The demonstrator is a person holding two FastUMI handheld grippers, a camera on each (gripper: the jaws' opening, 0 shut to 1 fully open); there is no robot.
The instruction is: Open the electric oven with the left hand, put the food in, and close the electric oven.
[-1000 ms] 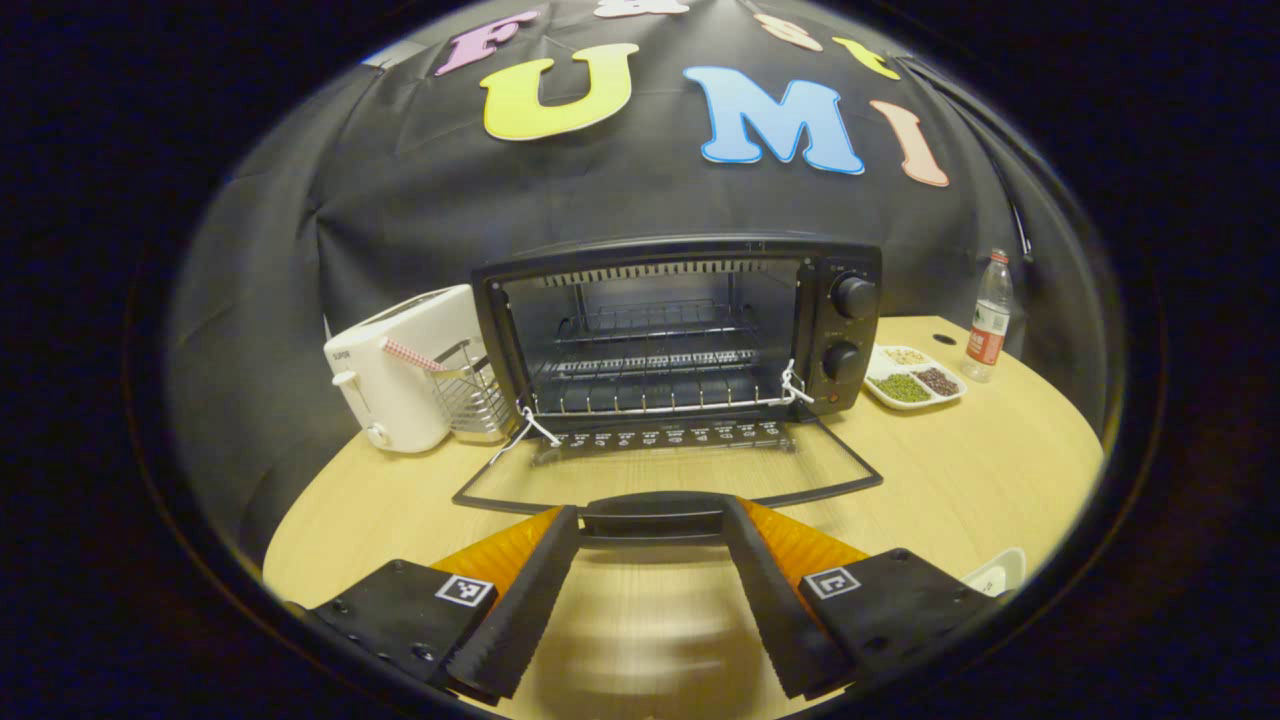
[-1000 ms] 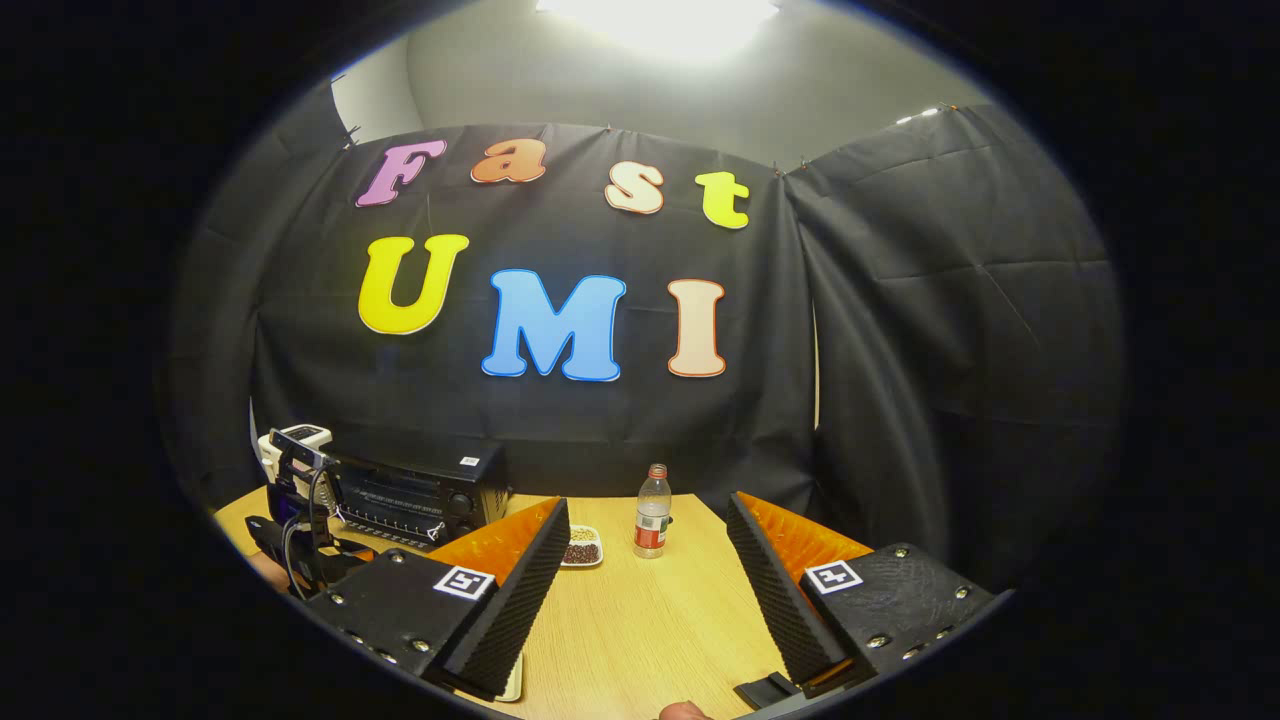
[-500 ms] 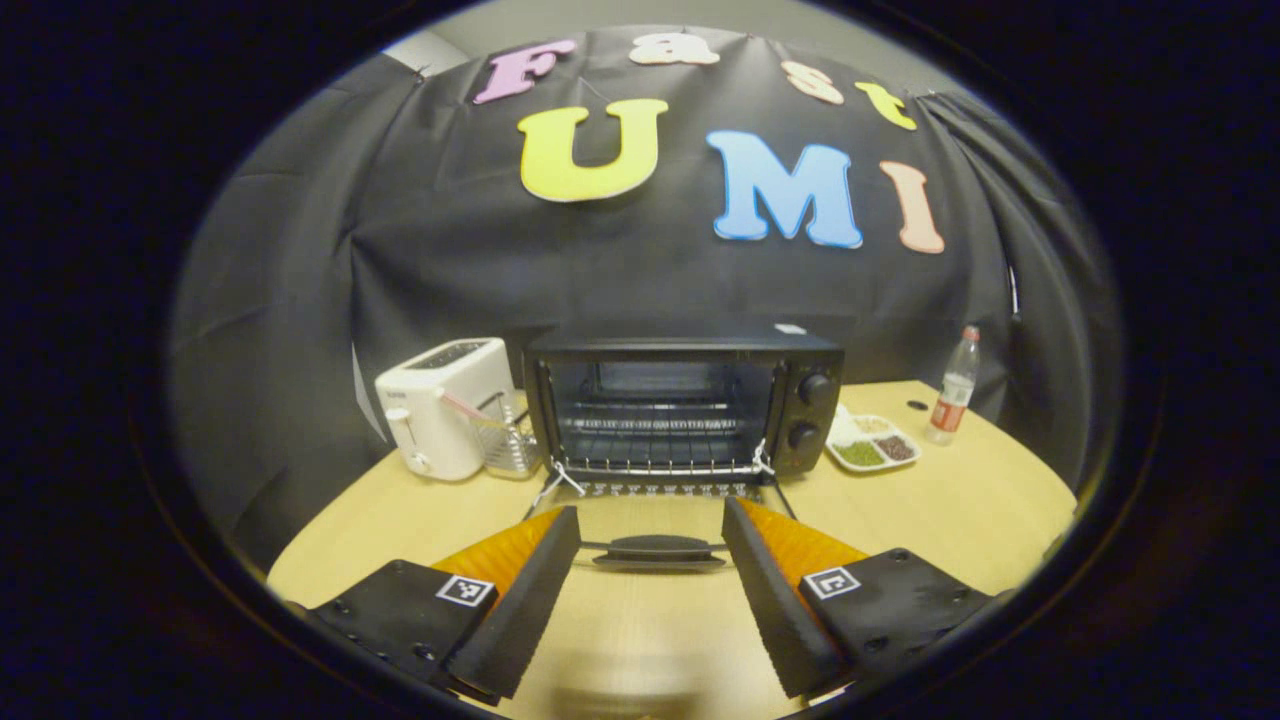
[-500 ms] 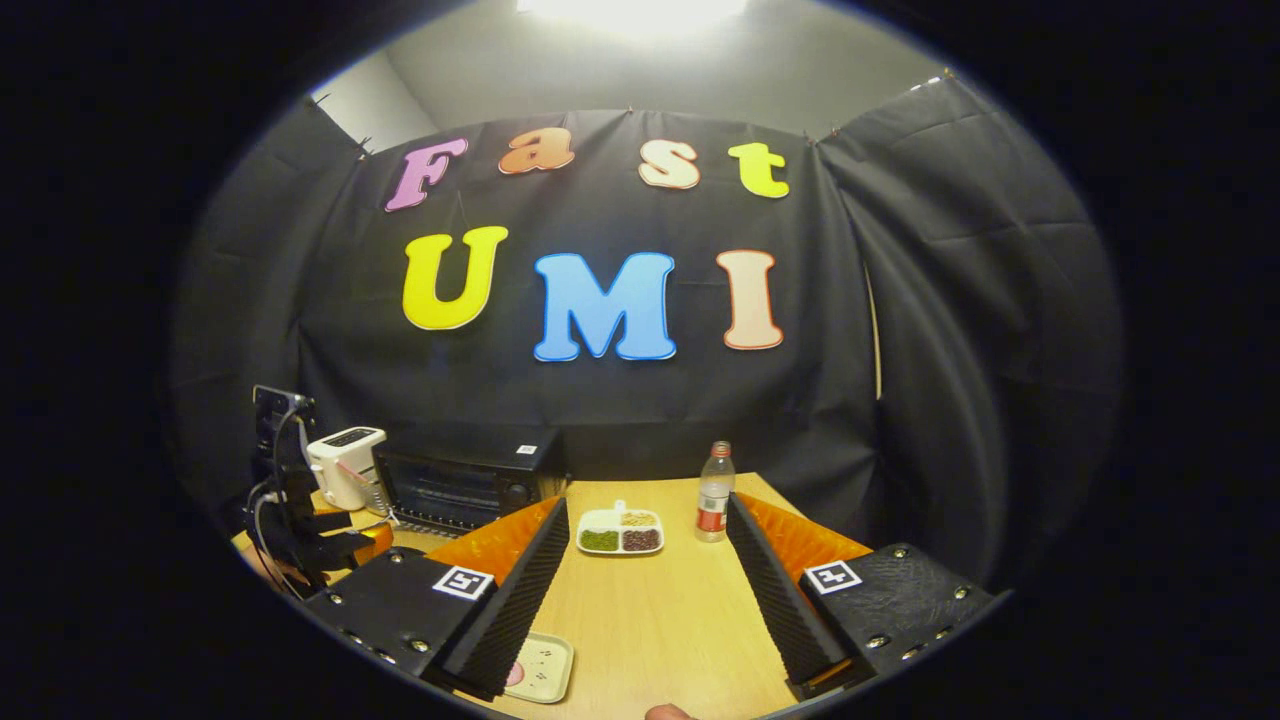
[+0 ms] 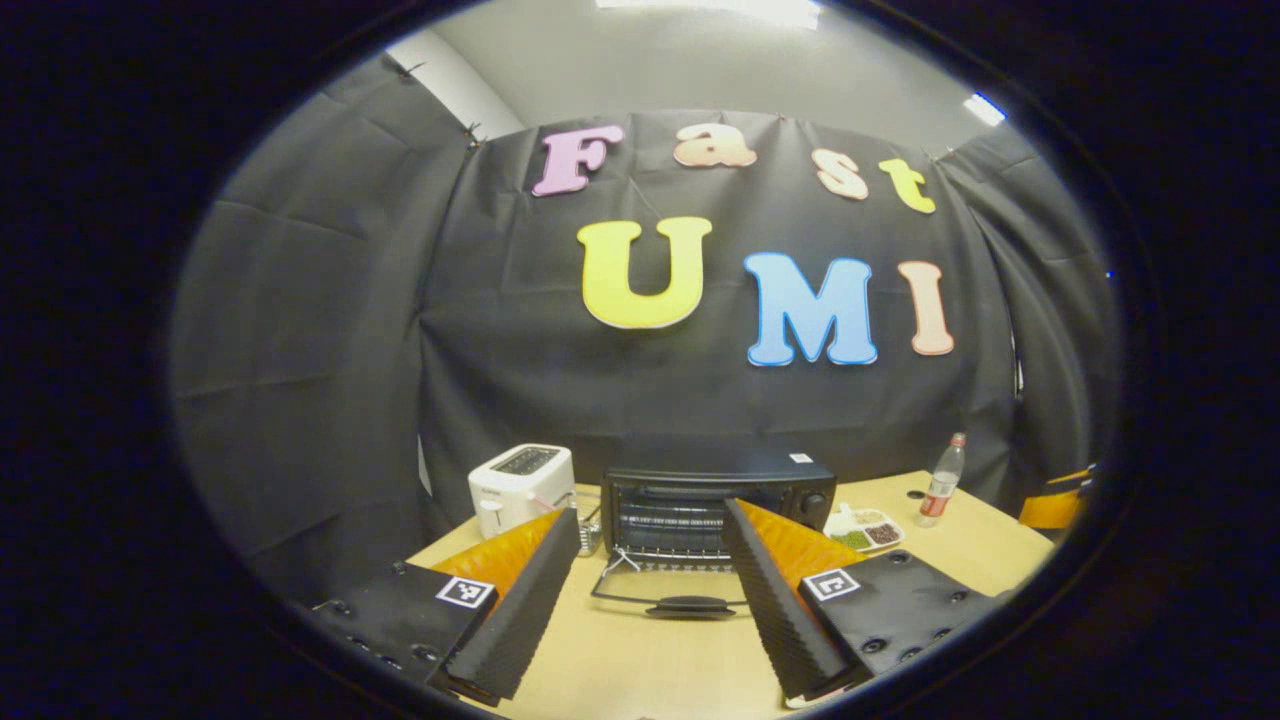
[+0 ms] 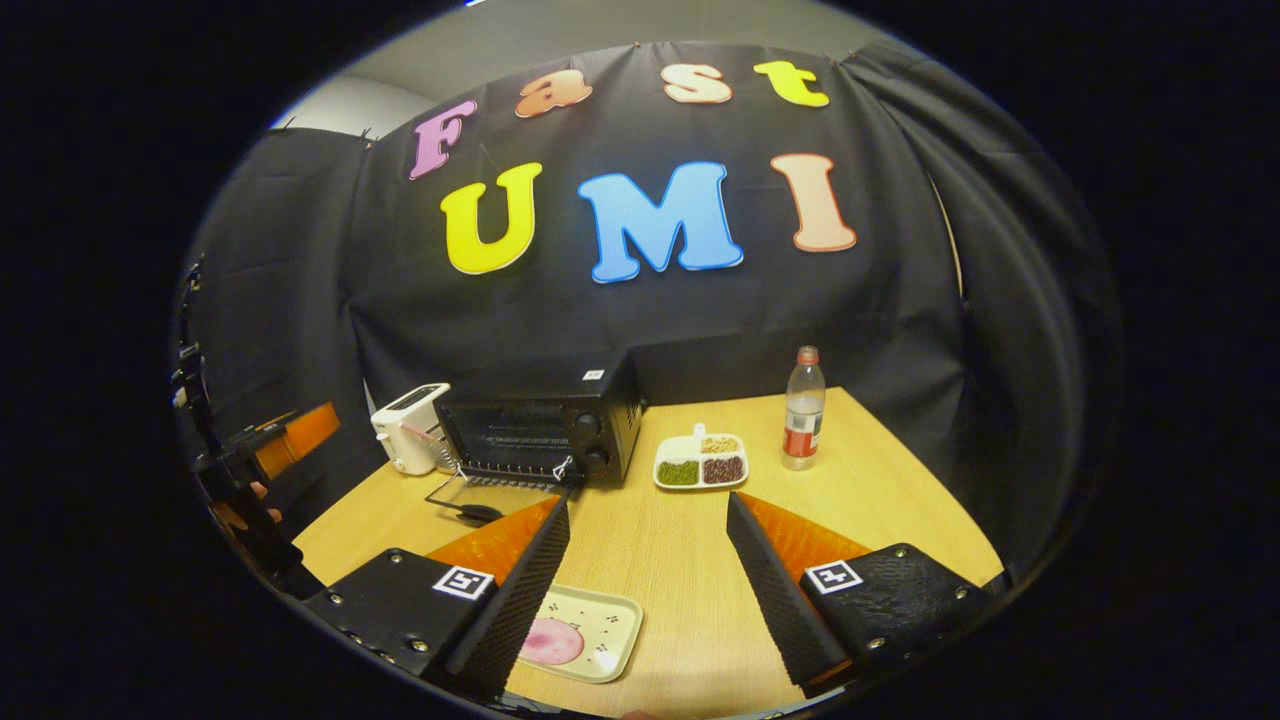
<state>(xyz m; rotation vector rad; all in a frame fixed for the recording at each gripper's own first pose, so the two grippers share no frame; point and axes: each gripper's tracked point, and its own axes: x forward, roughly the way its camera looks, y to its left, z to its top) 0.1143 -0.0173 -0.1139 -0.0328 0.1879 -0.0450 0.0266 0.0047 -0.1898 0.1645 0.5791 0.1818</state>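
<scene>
left gripper (image 5: 650, 610) has backed well away from the open oven (image 5: 715, 505).

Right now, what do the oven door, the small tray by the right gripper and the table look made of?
Oven door: clear glass in a dark frame, probably; table shows through. Small tray: pale, smooth, likely plastic or melamine. Table: matte light wood-grain, laminate or wood unclear.

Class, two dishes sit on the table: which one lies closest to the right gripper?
The small tray with the pink food, just before the right gripper. The three-part dish of beans sits farther back, beside the oven.
</scene>
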